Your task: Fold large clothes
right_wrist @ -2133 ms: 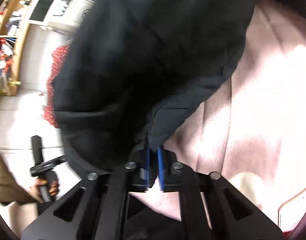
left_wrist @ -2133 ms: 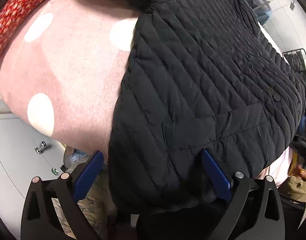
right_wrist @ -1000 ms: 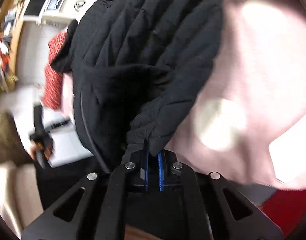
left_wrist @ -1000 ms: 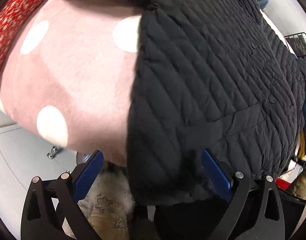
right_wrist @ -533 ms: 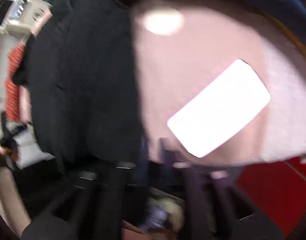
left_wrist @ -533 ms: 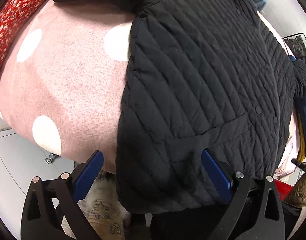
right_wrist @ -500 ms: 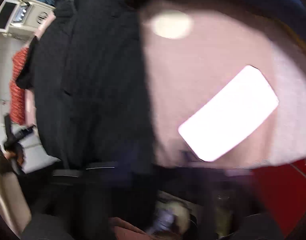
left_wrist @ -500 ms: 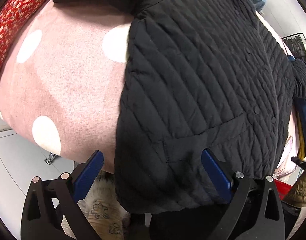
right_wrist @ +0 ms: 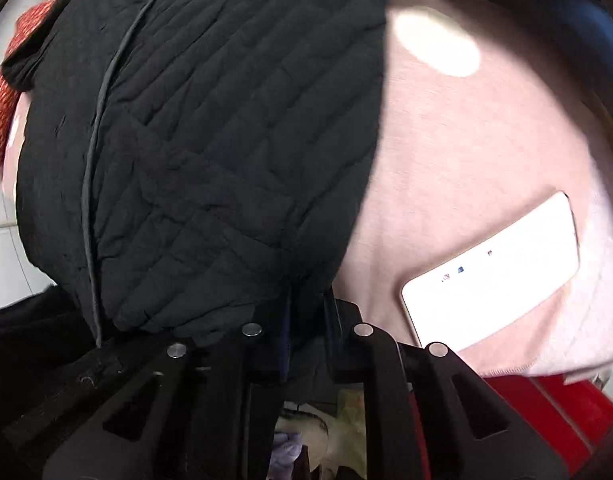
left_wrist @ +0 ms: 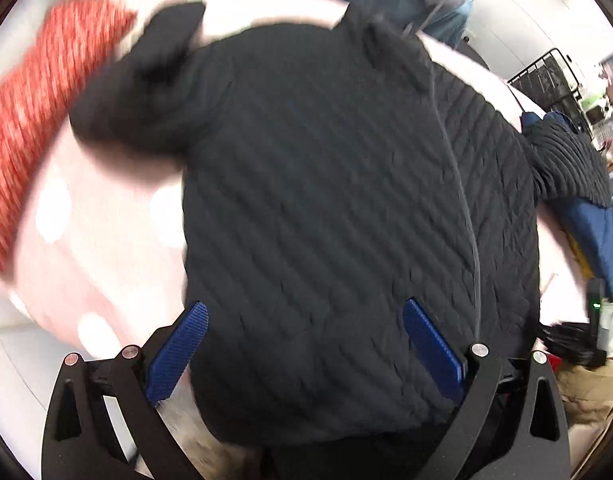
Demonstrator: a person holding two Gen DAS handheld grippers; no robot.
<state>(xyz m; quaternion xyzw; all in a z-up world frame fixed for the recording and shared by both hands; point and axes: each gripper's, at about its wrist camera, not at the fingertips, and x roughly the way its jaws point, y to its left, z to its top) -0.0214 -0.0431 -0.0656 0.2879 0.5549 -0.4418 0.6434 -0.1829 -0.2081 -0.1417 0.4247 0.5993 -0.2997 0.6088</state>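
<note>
A black quilted jacket (left_wrist: 346,208) lies spread on a pink cloth with white dots (left_wrist: 106,240). My left gripper (left_wrist: 304,336) is open, its blue pads on either side of the jacket's near hem, holding nothing. In the right wrist view the same jacket (right_wrist: 210,140) covers the left half of the pink cloth (right_wrist: 466,168). My right gripper (right_wrist: 308,316) is nearly closed with the jacket's lower right hem corner between its blue pads.
A red patterned fabric (left_wrist: 38,100) lies at the far left edge. A dark knit garment on a blue one (left_wrist: 578,184) sits at the right. A white card (right_wrist: 494,260) lies on the pink cloth. A red surface (right_wrist: 546,412) shows below it.
The right gripper swept the held part of the jacket across and down, so the jacket now lies flat. The left view has pulled back, showing the whole jacket.
</note>
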